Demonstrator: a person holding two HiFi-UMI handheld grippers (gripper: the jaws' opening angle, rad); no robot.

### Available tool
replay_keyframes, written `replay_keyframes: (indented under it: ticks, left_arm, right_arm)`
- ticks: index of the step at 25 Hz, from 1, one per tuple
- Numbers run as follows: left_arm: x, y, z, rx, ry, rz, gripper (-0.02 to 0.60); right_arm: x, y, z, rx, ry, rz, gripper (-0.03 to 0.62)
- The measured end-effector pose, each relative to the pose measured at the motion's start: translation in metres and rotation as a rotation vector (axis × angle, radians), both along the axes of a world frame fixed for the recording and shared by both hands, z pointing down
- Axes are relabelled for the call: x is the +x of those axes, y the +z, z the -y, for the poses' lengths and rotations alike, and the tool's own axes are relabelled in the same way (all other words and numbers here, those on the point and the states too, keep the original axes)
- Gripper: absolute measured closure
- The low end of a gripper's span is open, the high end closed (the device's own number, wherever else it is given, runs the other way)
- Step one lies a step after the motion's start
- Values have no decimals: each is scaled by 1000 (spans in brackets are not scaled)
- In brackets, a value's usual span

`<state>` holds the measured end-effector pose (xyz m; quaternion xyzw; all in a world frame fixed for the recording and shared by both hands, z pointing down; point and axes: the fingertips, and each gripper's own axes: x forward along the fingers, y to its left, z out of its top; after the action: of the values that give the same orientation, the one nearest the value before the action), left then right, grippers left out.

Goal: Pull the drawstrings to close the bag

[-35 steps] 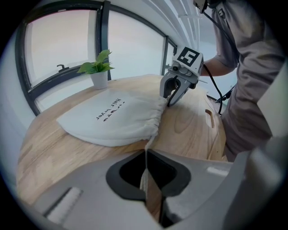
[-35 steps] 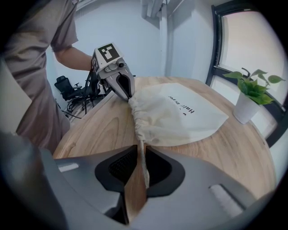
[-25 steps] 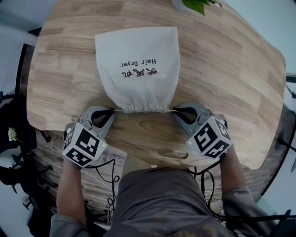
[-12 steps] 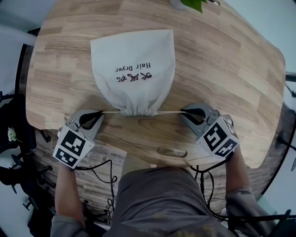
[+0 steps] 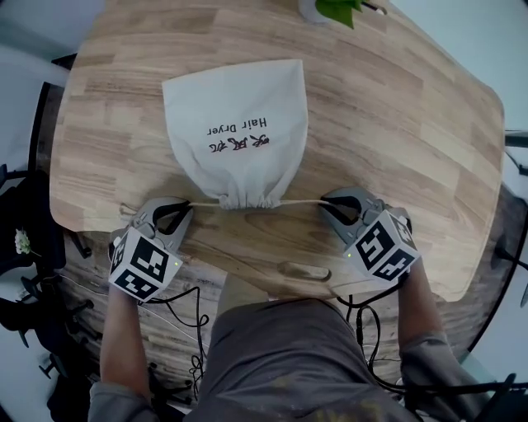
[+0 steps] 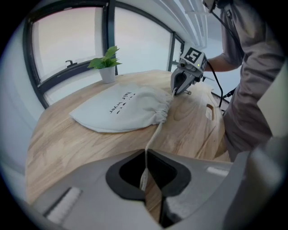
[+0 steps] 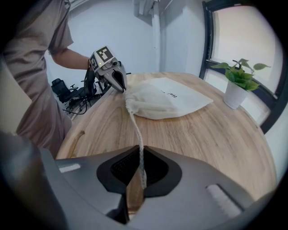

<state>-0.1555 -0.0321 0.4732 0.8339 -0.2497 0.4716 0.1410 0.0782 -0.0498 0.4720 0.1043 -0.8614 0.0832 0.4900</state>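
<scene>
Lying flat on the wooden table, the white cloth bag has its gathered mouth turned to 6 o'clock, toward the person, and its closed bottom to 12 o'clock. The mouth is puckered narrow. From it the left drawstring runs out to 9 o'clock and the right drawstring to 3 o'clock, both nearly straight. The left gripper has its jaws pressed together on the left drawstring; the right gripper is clamped in the same way on the right drawstring. A small potted plant stands at 12 o'clock, beyond the bag
</scene>
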Motion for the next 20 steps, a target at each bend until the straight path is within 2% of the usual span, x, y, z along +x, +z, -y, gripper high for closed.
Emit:
replay_keyframes:
  ticks: [1, 2, 3, 4, 11, 20]
  left_arm:
    - [2, 0, 0, 16, 7, 17, 559]
    - [5, -1, -2, 22, 9, 24, 517]
    - [8, -3, -3, 19, 8, 20, 440]
    - [13, -6, -4, 15, 9, 11, 414]
    - [35, -35, 0, 60, 49, -9, 414]
    - [29, -19, -2, 33, 70, -6, 426]
  right_arm:
    - [0, 1, -3, 0, -6, -12, 535]
    - [-1, -1, -5, -5, -8, -20, 486]
    - [-3, -4, -6, -8, -9, -19, 428]
    - [-7, -10, -6, -3, -9, -7, 421]
    - [-38, -51, 1, 87, -73, 62, 425]
    - [-58, -28, -7, 51, -148, 43, 455]
